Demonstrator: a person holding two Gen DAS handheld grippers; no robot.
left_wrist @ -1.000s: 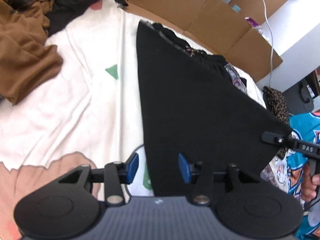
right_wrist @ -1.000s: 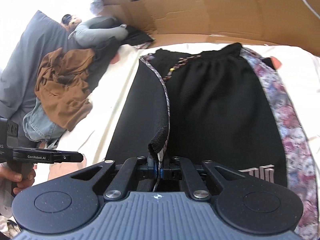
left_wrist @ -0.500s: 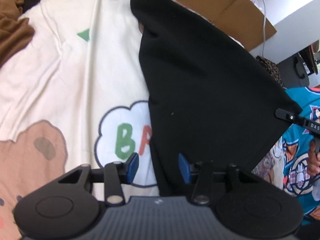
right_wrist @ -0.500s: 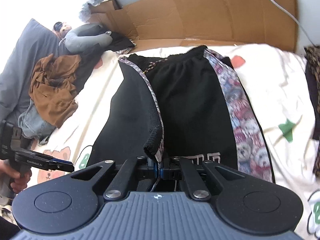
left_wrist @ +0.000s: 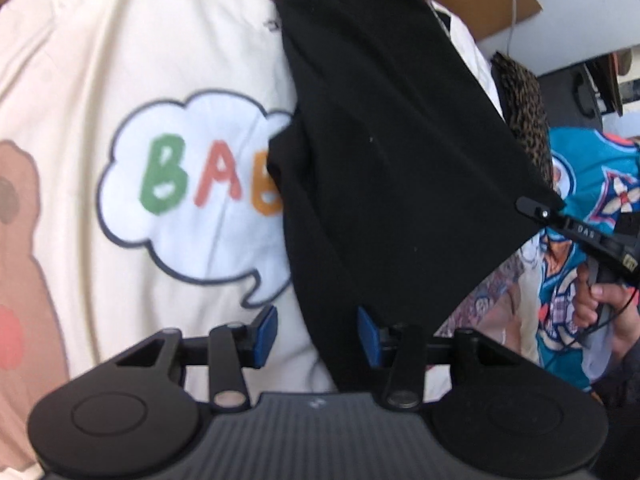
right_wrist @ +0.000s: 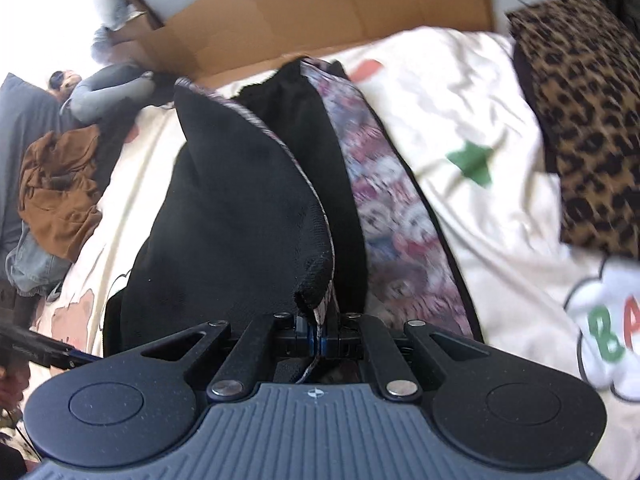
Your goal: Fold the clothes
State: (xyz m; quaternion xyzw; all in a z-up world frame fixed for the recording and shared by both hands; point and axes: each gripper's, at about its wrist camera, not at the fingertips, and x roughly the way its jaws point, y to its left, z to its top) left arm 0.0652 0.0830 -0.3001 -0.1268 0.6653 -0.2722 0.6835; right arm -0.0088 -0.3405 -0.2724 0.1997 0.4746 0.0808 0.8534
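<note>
My left gripper [left_wrist: 316, 334] has blue pads [left_wrist: 266, 330] on black linkages with silver screws and a ribbed grey housing. My right gripper [right_wrist: 318, 338] matches; its side reads "DAS", a thin black cable trailing.

The right tongs [right_wrist: 318, 340] pinch a hem corner of the black shorts [right_wrist: 240, 216], both blue pads pressed together on the cloth; the lifted leg folds over the other, whose patterned side stripe [right_wrist: 384, 208] lies flat on the cream bedsheet [right_wrist: 480, 140]; a leopard-print cloth [right_wrist: 588, 112] sits at right, a brown garment [right_wrist: 60, 184] at left, cardboard [right_wrist: 320, 8] behind; the left tongs [right_wrist: 76, 356] show at the lower left edge.
</note>
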